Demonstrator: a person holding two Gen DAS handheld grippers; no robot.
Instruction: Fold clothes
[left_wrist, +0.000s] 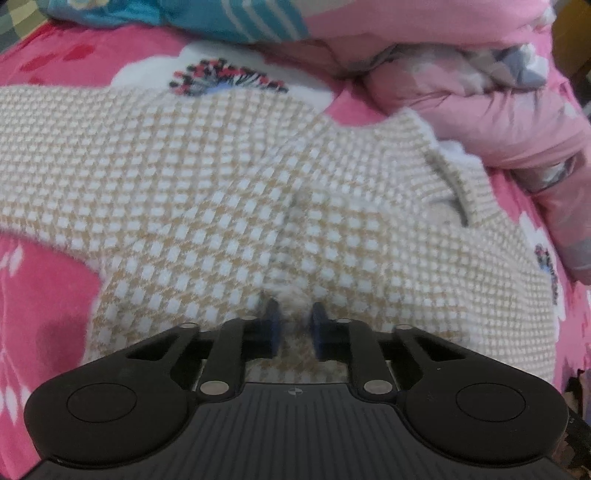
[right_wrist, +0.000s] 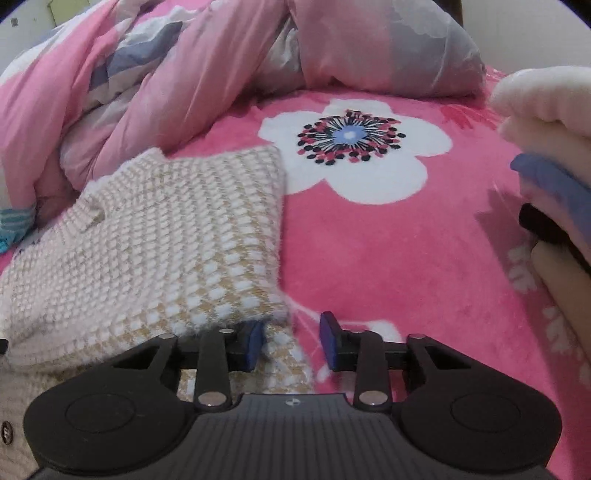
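Left wrist view shows the left gripper (left_wrist: 295, 325) pinching a tuft of the beige-and-white checked knit sweater (left_wrist: 229, 206), spread on the pink flowered plush blanket (right_wrist: 406, 240). Right gripper (right_wrist: 291, 341) straddles the sweater's edge, jaws half apart, not yet gripping. Grasping step; next, I judge, close right, then lift both to fold
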